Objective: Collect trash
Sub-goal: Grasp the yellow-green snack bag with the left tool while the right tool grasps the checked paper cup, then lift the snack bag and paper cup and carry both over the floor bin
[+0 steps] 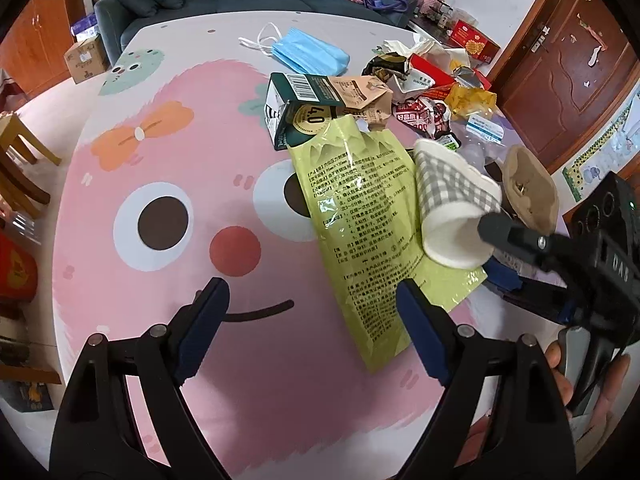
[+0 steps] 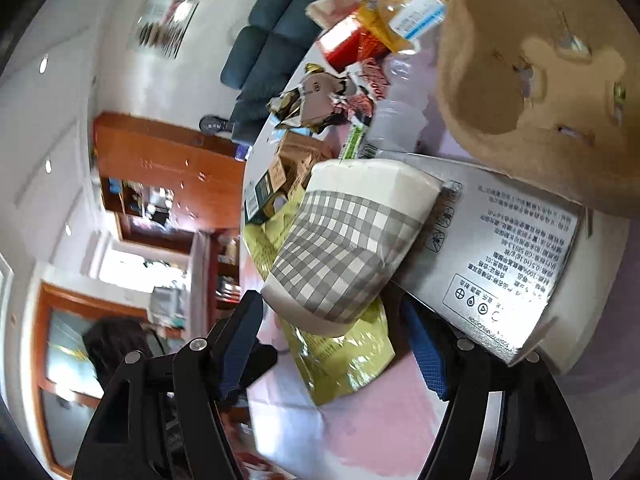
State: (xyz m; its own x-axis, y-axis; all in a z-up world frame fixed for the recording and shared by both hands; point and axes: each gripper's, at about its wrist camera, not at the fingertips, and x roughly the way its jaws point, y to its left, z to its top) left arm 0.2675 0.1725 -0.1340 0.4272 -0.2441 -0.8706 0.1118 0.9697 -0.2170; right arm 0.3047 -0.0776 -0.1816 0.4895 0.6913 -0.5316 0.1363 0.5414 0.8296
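The left gripper (image 1: 312,312) stands with its blue-padded jaws spread wide and nothing between them, low over the round table with a pink cartoon-face cover (image 1: 168,184). Just ahead of its right finger lies a flat yellow-green plastic pouch printed with black text (image 1: 360,208), its far end tucked against a dark green milk carton marked "4.0" (image 1: 304,114).

The right gripper (image 2: 336,336) is rolled on its side. In the left wrist view one of its black fingers (image 1: 504,230) presses against the base end of a crushed white paper cup with a grey checked band (image 1: 452,204), which is held tilted above the pouch. The right wrist view shows the cup (image 2: 344,244) between the two blue pads — the left pad seems to touch it, though the contact on the right side is hidden, so the grip is probable rather than confirmed.

Beside the cup sit a white box with a silver printed label (image 2: 508,248) and a brown moulded-pulp cup carrier (image 2: 536,80). Beyond them a heap of crumpled wrappers — red, yellow and silver (image 1: 432,88) — covers the table's far right, with a blue surgical face mask (image 1: 308,50) apart to its left.
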